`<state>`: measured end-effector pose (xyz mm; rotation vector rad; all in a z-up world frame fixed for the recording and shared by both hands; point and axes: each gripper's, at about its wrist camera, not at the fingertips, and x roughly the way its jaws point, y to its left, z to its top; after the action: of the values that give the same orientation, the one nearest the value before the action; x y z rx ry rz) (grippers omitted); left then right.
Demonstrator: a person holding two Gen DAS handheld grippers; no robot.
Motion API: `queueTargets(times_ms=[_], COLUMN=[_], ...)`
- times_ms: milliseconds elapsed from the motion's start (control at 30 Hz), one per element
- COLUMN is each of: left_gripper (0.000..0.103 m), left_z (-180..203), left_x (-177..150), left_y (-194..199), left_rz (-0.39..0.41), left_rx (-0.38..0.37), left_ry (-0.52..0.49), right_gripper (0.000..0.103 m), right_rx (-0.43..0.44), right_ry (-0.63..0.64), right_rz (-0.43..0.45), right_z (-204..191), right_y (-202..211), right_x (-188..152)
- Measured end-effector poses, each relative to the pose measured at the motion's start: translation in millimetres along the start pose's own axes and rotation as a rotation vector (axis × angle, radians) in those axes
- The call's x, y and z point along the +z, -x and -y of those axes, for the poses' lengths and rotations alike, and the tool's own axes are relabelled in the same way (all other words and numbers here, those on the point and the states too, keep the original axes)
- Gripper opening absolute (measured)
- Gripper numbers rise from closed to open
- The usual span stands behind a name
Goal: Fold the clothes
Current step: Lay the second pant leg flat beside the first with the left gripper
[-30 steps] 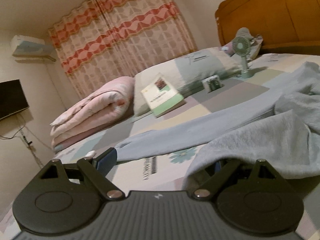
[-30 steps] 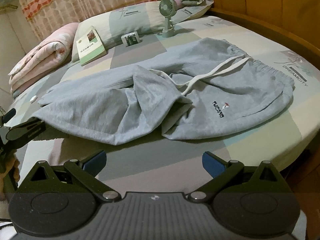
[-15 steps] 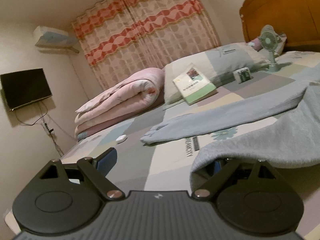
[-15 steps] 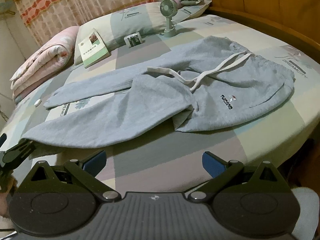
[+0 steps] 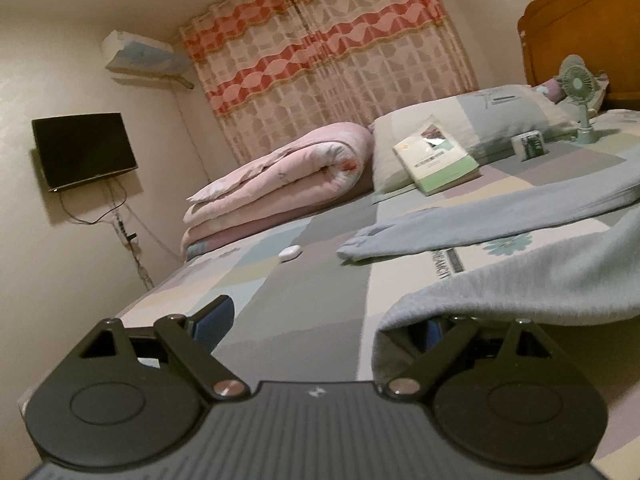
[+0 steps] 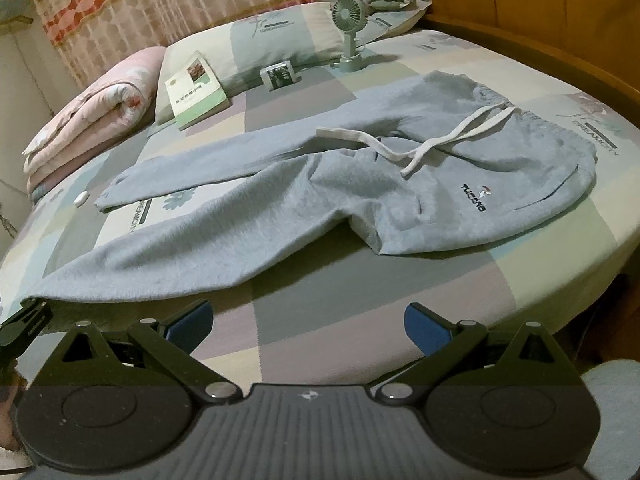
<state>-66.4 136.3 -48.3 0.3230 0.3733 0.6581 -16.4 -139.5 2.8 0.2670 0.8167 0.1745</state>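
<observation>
Sweatpants [image 6: 400,184] lie spread across the bed [image 6: 360,292], waistband toward the headboard side on the right, one leg reaching toward the pink rolled quilt [image 6: 92,120], the other leg running down to the near left edge. We judge the step in hand to be the laying-out: getting both legs straight and flat before any fold is made.

In the left wrist view, the cuff of that near leg drapes over the right finger of our left gripper [image 5: 320,320]. Its jaws stand wide, the left blue pad bare, so the cloth hangs on one finger; nothing is pinched. We hold this gripper low, pointing nearly level across the mattress toward the curtain [image 5: 320,60].

Our right gripper [image 6: 308,320] hovers above the near edge of the bed, tilted down at the sweatpants, jaws wide apart with nothing between them.

Next, we think, the near leg must be brought onto the far one, cuff to cuff. That calls for a real grip on the cuff, and for the right gripper to hold the waistband or crotch so the body does not drag.
</observation>
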Motion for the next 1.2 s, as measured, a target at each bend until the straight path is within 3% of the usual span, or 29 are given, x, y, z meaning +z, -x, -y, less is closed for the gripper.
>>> queueTargets(times_ms=[233, 633, 867, 1033, 1200], left_gripper=[0.090, 0.090, 0.090, 0.090, 0.090], left_z=[-21.4, -5.6, -25.3, -33.3, -49.3], left_x=[-8.9, -34.9, -34.5, -22.8, -3.0], left_y=[-0.9, -17.1, -29.4, -28.8, -23.8], left_rz=[-0.013, -0.093, -0.097, -0.011, 0.077], left_rx=[0.025, -0.127, -0.029, 0.067, 0.102], left_ry=[0.007, -0.042, -0.008, -0.062, -0.061], right_gripper=[0.103, 0.103, 0.103, 0.103, 0.103], right_rx=[0.004, 0.001, -0.002, -0.004, -0.004], right_ry=[0.013, 0.017, 0.017, 0.021, 0.017], right_rz=[0.009, -0.001, -0.005, -0.006, -0.005], right_z=[-6.8, -9.8, -11.6, -11.5, -8.1], right_y=[2.5, 1.9, 0.6, 0.5, 0.2], right_x=[-1.0, -0.6, -0.4, -0.7, 1.2])
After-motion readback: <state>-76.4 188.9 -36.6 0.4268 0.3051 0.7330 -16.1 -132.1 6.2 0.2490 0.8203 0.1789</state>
